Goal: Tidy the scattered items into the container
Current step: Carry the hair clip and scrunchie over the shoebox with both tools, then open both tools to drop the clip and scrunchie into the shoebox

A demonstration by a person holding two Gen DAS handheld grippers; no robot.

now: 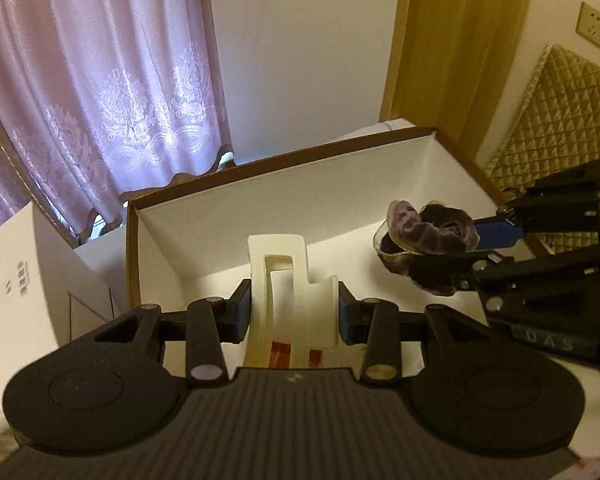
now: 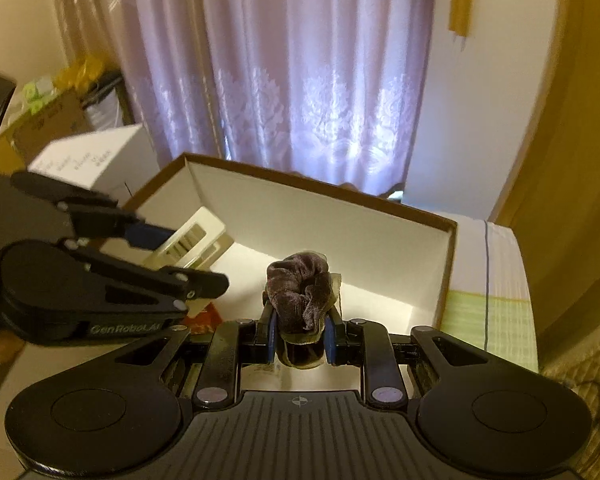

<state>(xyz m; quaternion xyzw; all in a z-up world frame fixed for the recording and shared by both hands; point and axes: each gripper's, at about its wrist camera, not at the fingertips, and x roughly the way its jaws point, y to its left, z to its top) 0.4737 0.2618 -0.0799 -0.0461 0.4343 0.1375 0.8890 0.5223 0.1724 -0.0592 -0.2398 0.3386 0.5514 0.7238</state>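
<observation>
A cream plastic hair claw clip (image 1: pixel 288 288) is held upright over the open cardboard box (image 1: pixel 284 196), with my left gripper (image 1: pixel 292 314) shut on its sides. A dark purple velvet scrunchie (image 1: pixel 424 236) hangs above the box's right part, and my right gripper (image 2: pixel 300 332) is shut on the scrunchie (image 2: pixel 300 292). In the right wrist view the left gripper (image 2: pixel 180 256) reaches in from the left with the claw clip (image 2: pixel 196 240) over the box (image 2: pixel 340 216). Something red (image 1: pixel 282 354) lies on the box floor under the clip.
A white carton (image 1: pixel 24 288) stands left of the box. Pink patterned curtains (image 1: pixel 100 80) hang behind. A quilted gold headboard (image 1: pixel 560 120) is at the right. The box rests on striped bedding (image 2: pixel 488 280). More cartons and bags (image 2: pixel 56 108) are stacked at the far left.
</observation>
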